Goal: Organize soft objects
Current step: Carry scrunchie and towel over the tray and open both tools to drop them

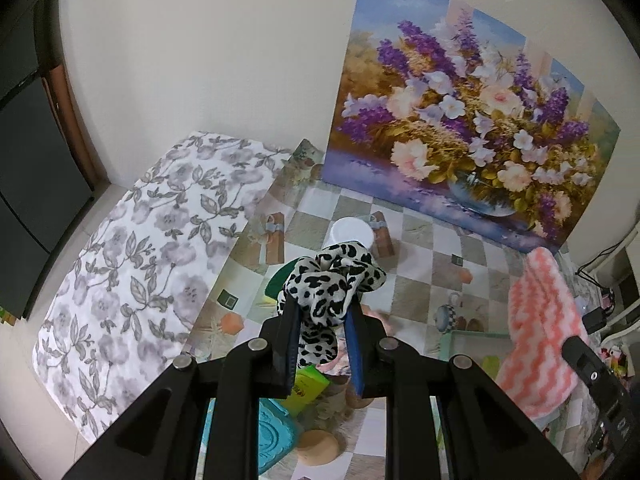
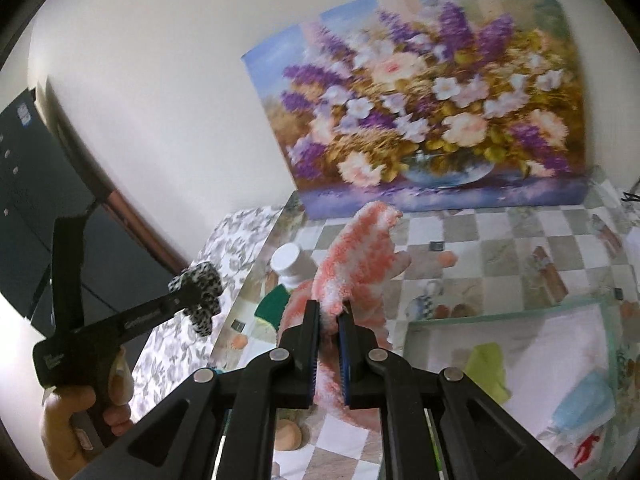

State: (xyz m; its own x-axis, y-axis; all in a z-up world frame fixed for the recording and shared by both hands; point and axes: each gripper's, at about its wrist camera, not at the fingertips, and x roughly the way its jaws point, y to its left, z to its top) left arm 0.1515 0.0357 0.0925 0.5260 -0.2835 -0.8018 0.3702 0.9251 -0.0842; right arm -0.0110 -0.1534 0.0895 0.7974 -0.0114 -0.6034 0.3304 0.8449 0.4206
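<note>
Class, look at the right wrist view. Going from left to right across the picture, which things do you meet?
Hand on the left gripper → leopard-print cloth → white bottle → pink-and-white fluffy cloth in the right gripper → tray → light blue cloth.

I'm in a home room: flower painting (image 1: 472, 120) against wall, checkered tablecloth (image 1: 424, 248), floral-sheeted mattress (image 1: 152, 248) beside it.

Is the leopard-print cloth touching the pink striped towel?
Apart. The right wrist view shows the leopard-print cloth in the left gripper, with open space before the pink striped towel.
</note>
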